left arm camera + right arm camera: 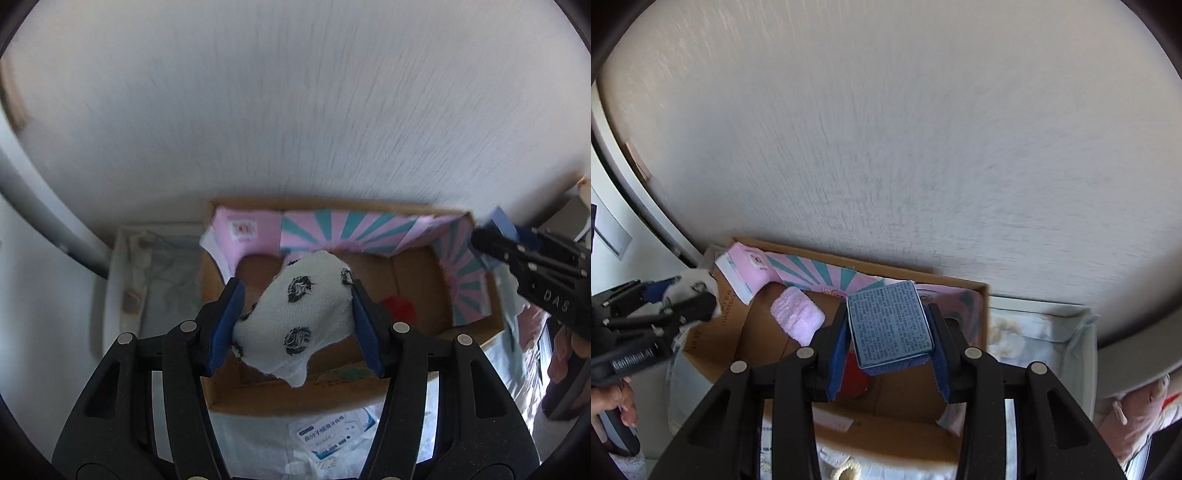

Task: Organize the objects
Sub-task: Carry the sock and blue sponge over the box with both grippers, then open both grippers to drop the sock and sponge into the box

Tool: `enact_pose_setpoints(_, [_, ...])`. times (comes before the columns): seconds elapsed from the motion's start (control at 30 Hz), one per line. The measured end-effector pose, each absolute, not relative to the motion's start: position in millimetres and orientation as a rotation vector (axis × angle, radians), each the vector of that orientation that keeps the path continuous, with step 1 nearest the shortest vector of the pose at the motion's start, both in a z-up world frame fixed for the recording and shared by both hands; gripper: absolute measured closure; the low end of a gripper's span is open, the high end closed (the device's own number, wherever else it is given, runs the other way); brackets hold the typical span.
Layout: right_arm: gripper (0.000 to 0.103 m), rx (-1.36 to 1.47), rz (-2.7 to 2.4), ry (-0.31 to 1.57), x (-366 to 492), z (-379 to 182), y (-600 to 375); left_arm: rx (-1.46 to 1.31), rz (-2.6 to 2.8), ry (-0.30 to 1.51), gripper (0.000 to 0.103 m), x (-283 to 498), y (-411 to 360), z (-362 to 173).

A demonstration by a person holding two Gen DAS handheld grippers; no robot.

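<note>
My left gripper (295, 314) is shut on a white cloth with black spots (295, 317), held above an open cardboard box (406, 273). My right gripper (890, 343) is shut on a small blue box with printed text (890, 325), held over the same cardboard box (746, 332). A pink fluffy pad (796, 317) and a red round object (854, 376) lie on the box floor. In the left wrist view the red object (399, 308) shows to the right of the cloth. The right gripper (480, 240) appears at that view's right edge, and the left gripper (690, 299) at the other view's left edge.
Pink and teal striped flaps (347, 229) line the box's far and right walls. A pale tray (147, 288) sits left of the box, another tray (1045, 332) on its right. A textured white wall (886, 147) rises behind. A packet with blue print (332, 435) lies in front.
</note>
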State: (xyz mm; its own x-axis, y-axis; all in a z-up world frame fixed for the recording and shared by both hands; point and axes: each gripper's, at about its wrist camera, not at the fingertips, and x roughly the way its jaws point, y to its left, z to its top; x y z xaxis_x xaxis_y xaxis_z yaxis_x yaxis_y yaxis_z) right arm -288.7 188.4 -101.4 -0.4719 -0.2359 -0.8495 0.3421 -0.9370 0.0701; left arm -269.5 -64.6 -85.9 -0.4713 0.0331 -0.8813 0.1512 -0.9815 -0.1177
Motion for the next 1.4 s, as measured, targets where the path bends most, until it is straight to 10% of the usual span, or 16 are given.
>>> enact_pose_setpoints(0.7, [0.067,1.621,-2.208,0.183,-324,-177,183,1.873,-2.456,0.275,0.049,-280,-44,-158])
enact_pose_setpoints(0.8, [0.065,1.636,-2.195,0.174,-325,-176,185,1.899,-2.461,0.237,0.033,-281,-41,-154])
enact_pose_setpoints(0.87, [0.054,1.655,-2.17,0.157,-326,-176,186,1.912,-2.475,0.217,0.001,-281,-37,-150])
enact_pose_setpoints(1.0, [0.0,1.651,-2.159,0.106,-326,-172,195,1.9,-2.51,0.193,0.0,-279,-32,-140])
enact_pose_setpoints(1.4, [0.0,1.525,-2.27,0.085,-336,-148,199,1.873,-2.562,0.254,0.0,-261,-37,-114])
